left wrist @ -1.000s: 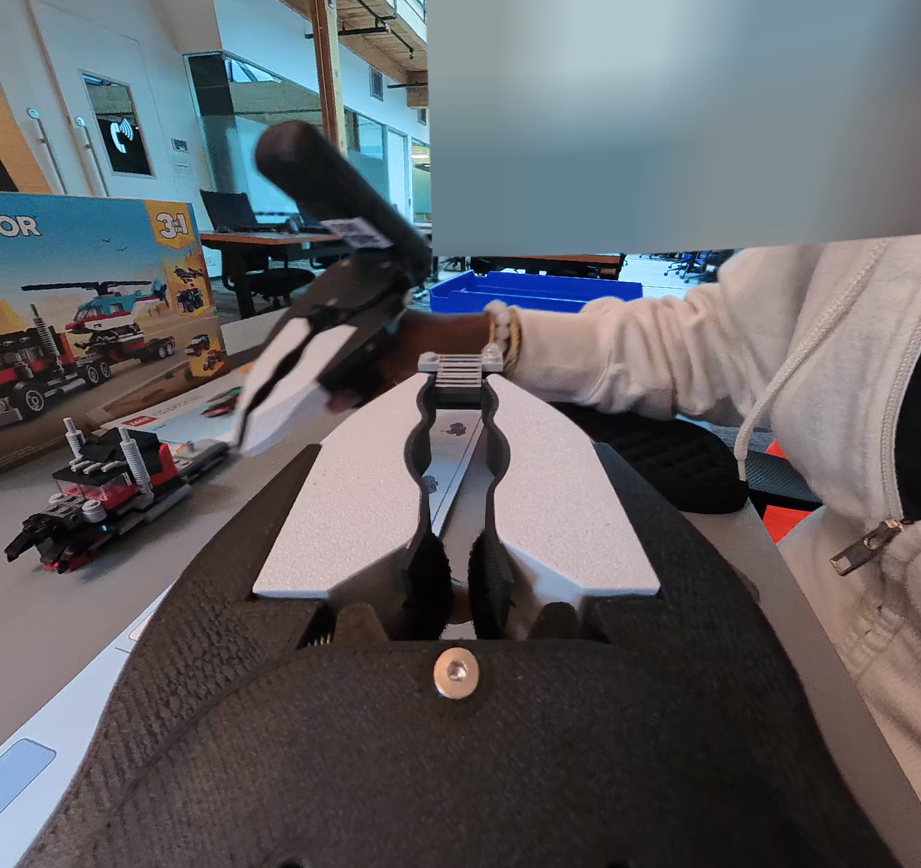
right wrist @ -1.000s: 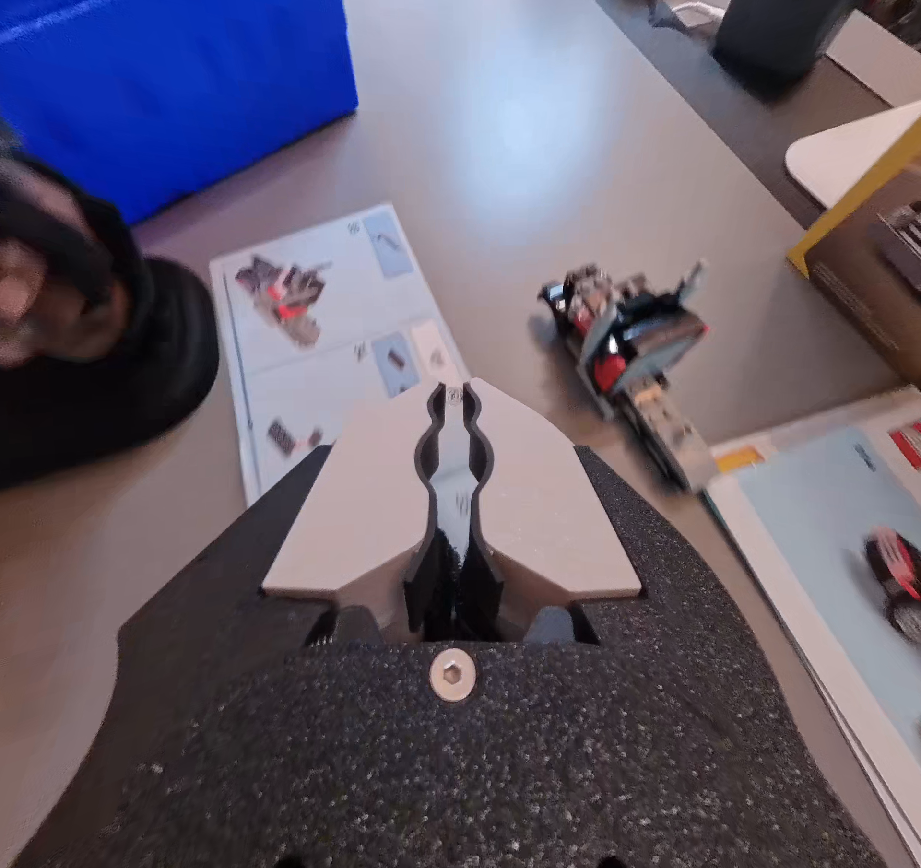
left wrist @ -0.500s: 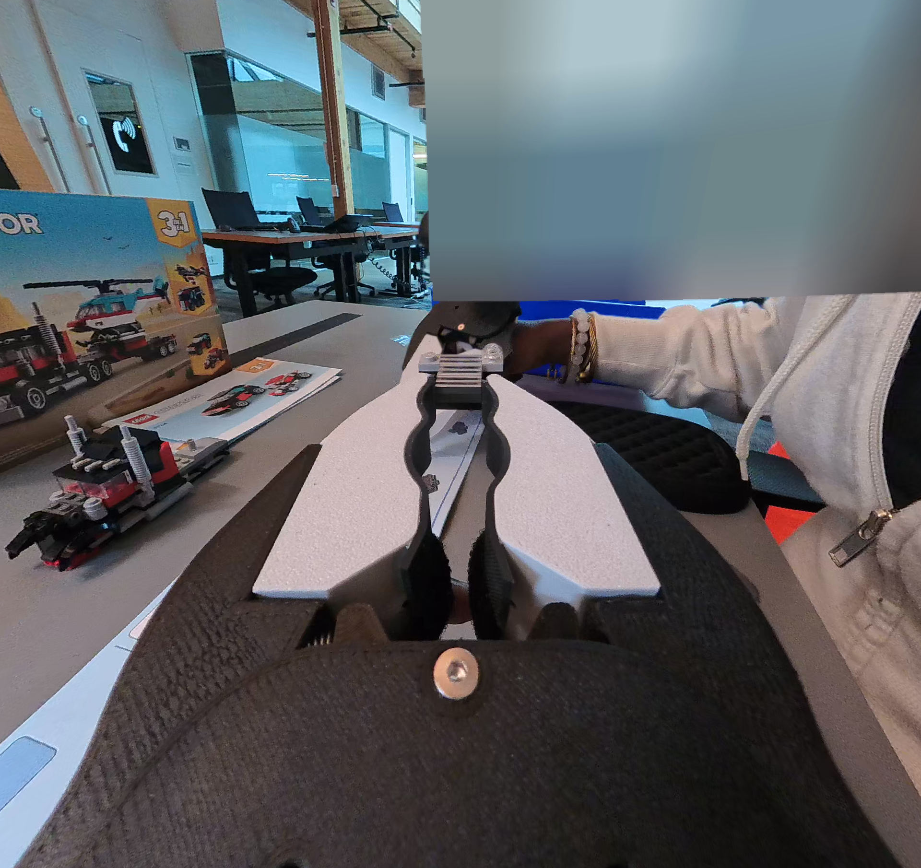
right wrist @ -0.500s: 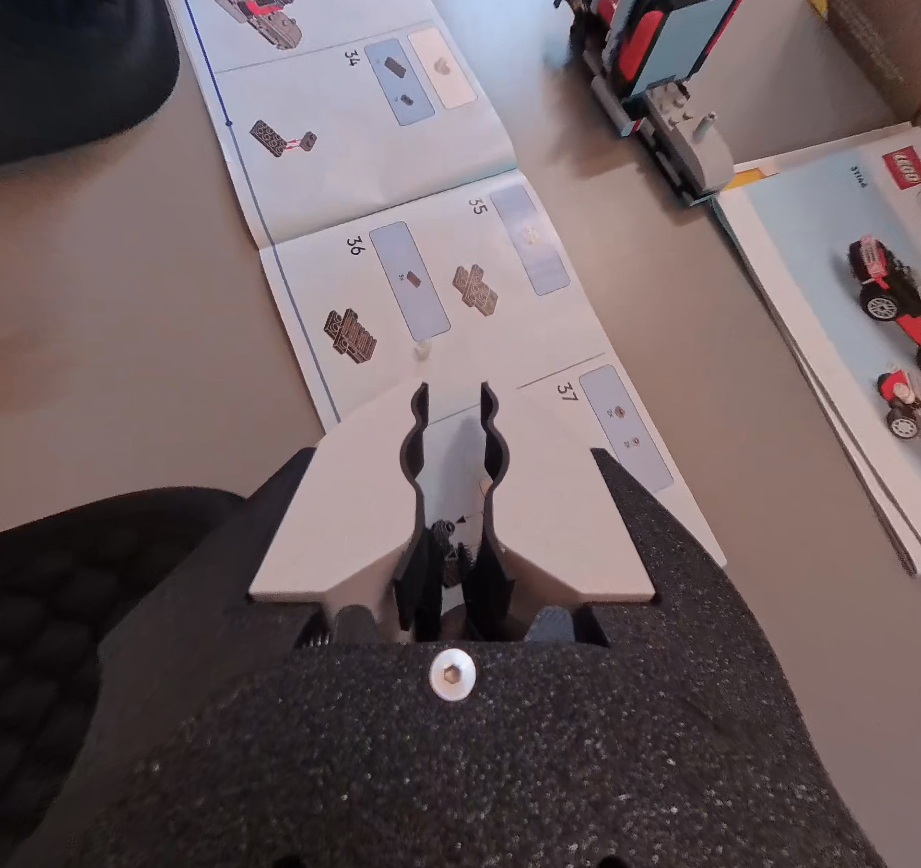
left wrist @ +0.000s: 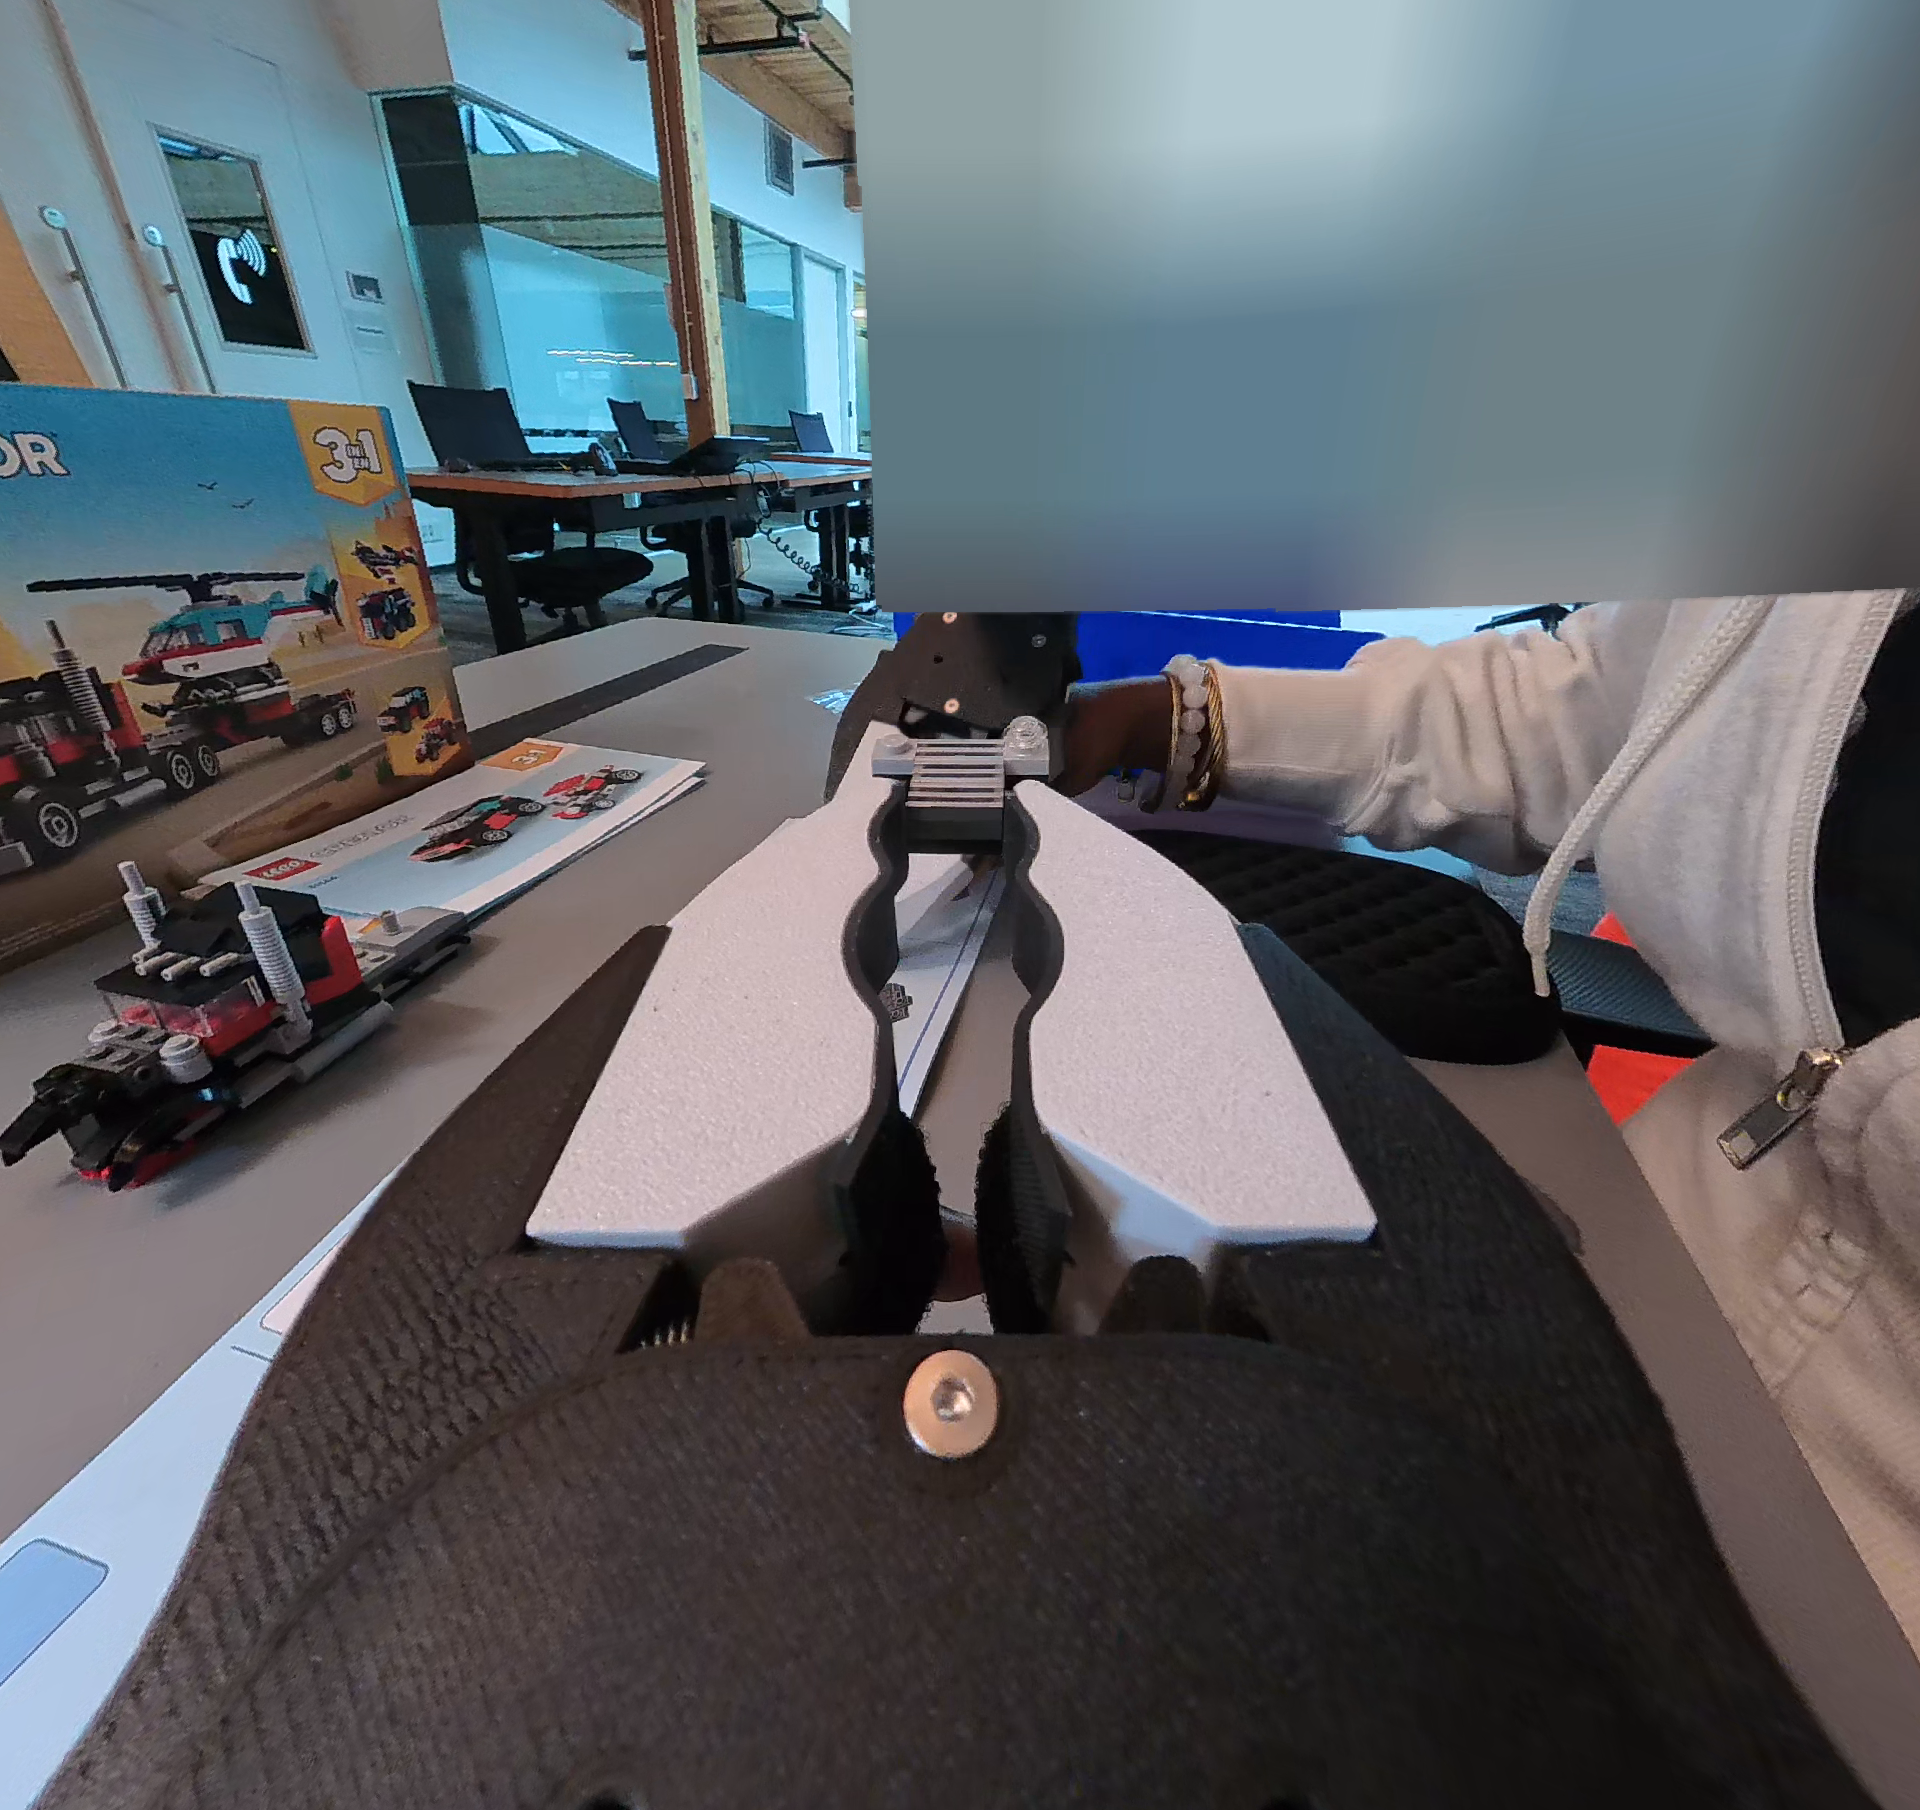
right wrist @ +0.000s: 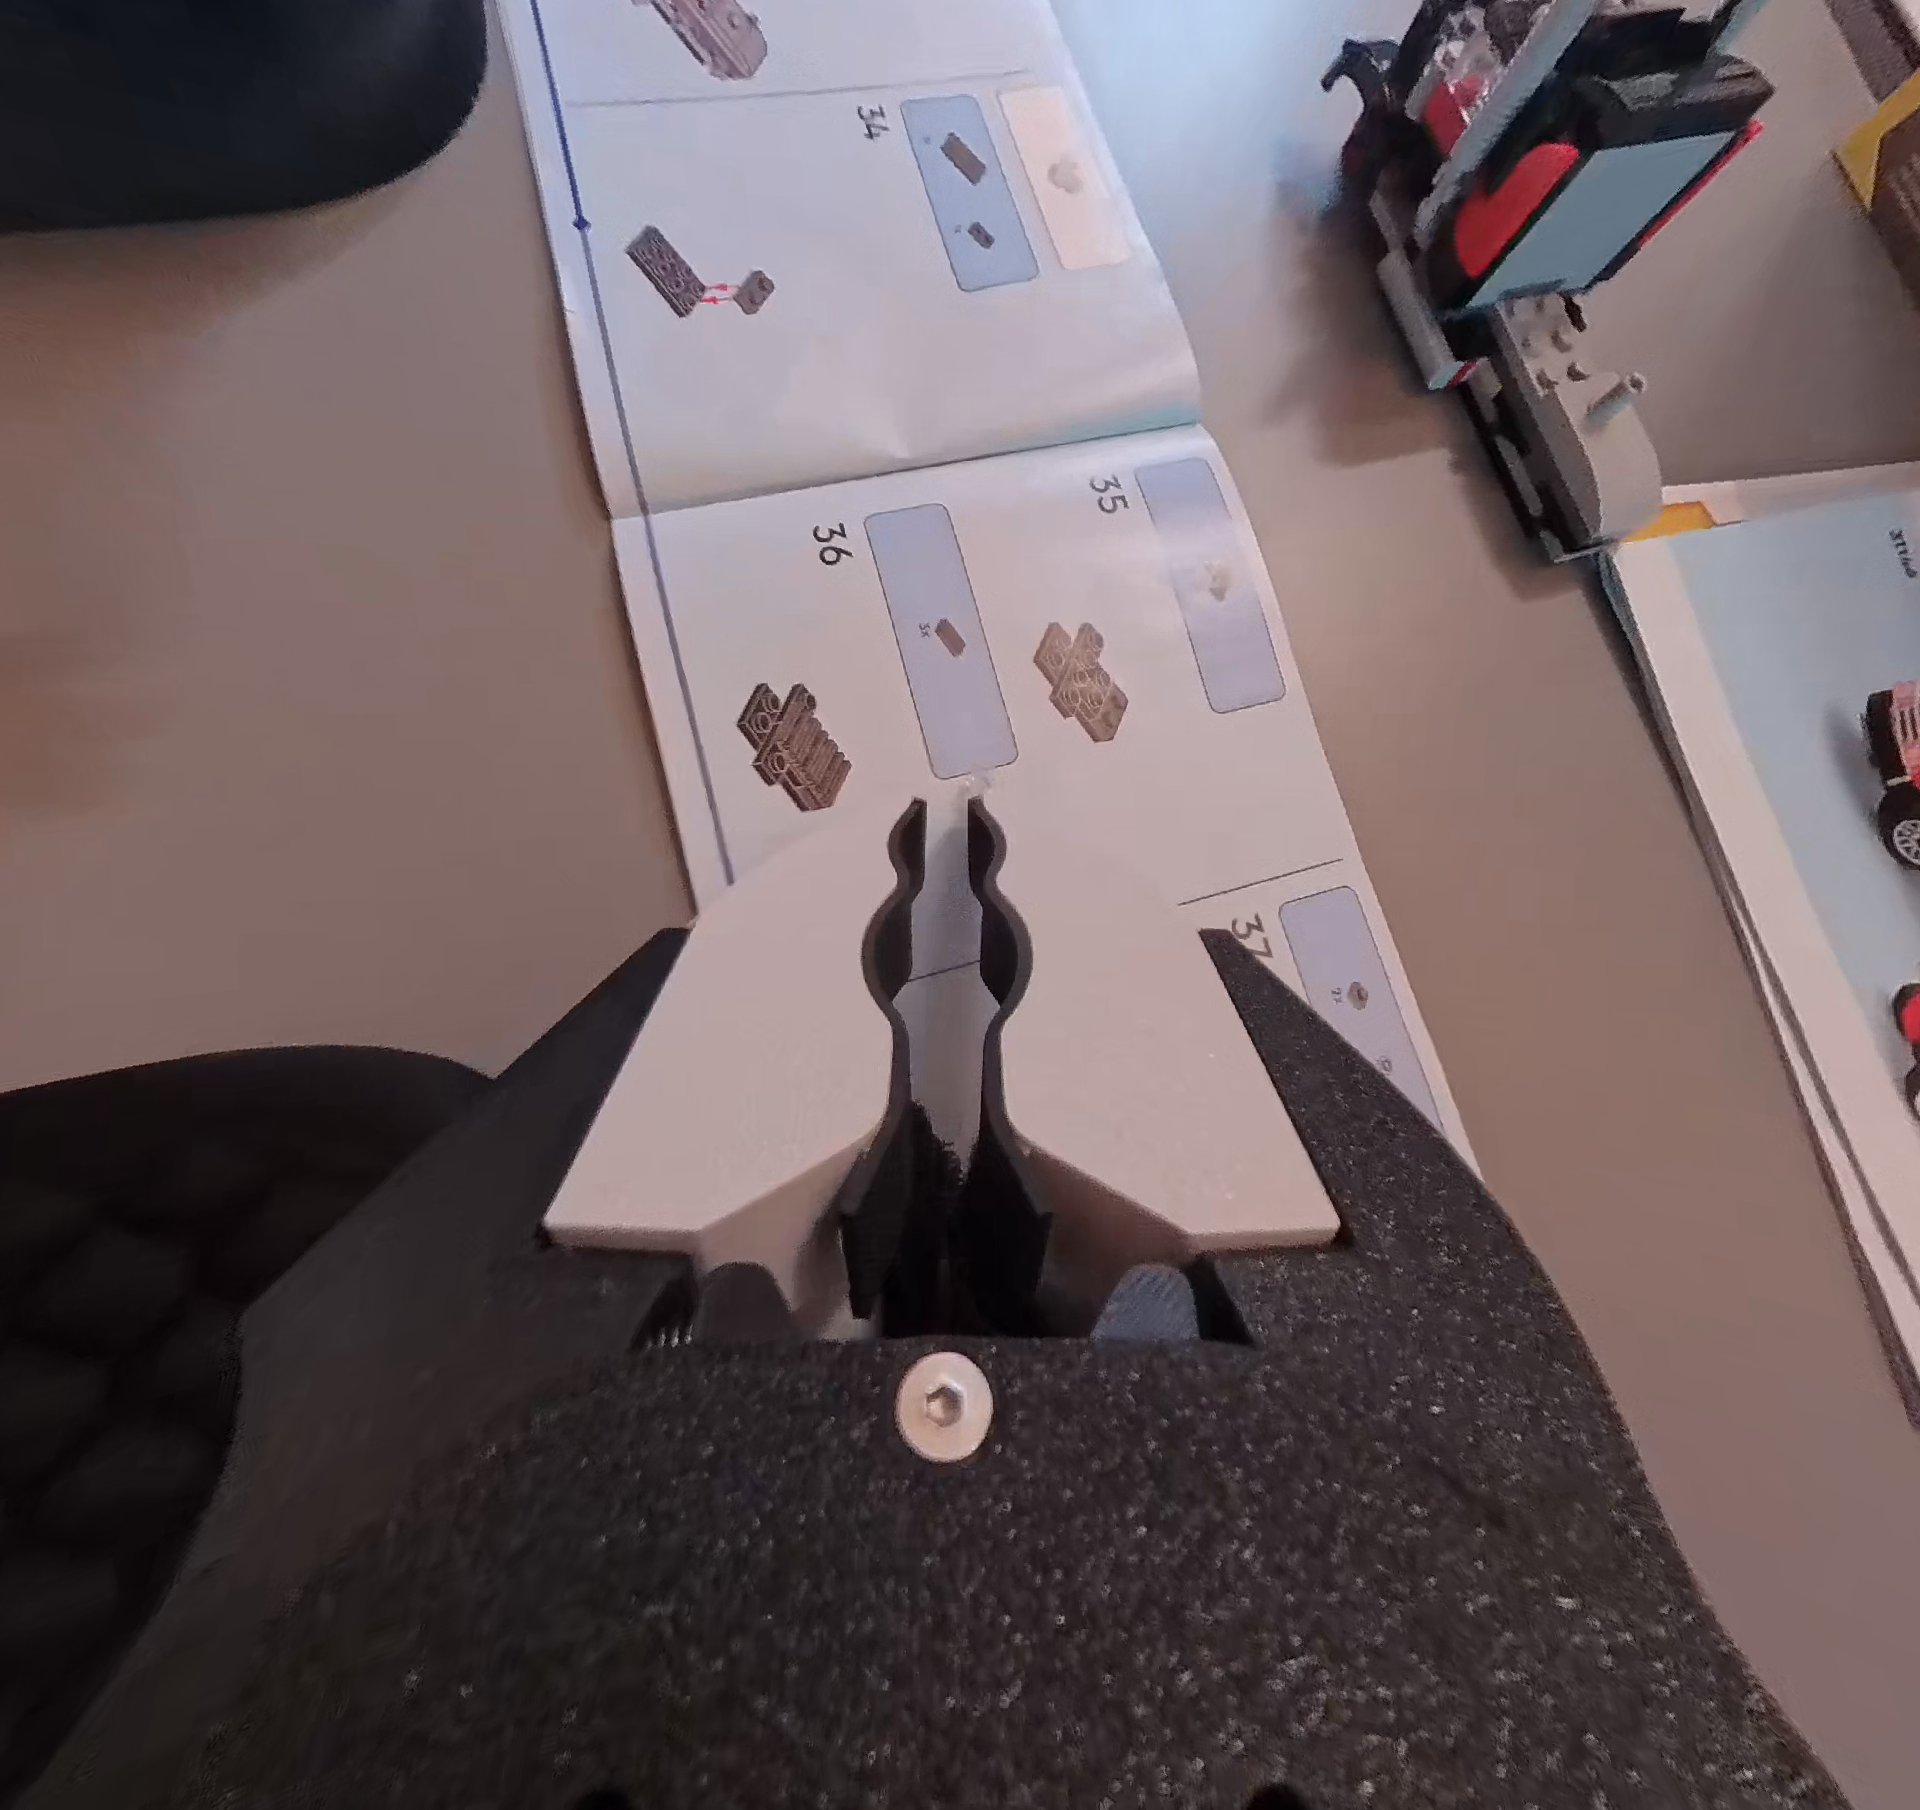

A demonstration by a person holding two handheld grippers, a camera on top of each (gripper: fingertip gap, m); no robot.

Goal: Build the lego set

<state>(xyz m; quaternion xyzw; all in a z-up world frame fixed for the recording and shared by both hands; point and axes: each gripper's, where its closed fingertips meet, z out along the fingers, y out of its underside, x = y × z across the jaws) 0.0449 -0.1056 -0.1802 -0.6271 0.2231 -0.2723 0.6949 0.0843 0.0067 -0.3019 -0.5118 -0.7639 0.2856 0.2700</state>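
The left gripper [left wrist: 953, 804] is clamped on a small grey brick assembly [left wrist: 956, 771], lifted above the table [left wrist: 623, 929]. The right gripper [right wrist: 943, 810] hovers over the open instruction booklet [right wrist: 883, 389], fingers nearly together, nothing between them. Farther off stand the half-built truck [left wrist: 197, 1022] and the box [left wrist: 208, 617].

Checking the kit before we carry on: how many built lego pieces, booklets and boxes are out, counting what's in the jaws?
Built lego pieces: 2 (truck, grille piece in the left gripper)
Booklets: 2 (open booklet, closed booklet)
Boxes: 1 (lego box)
Total: 5
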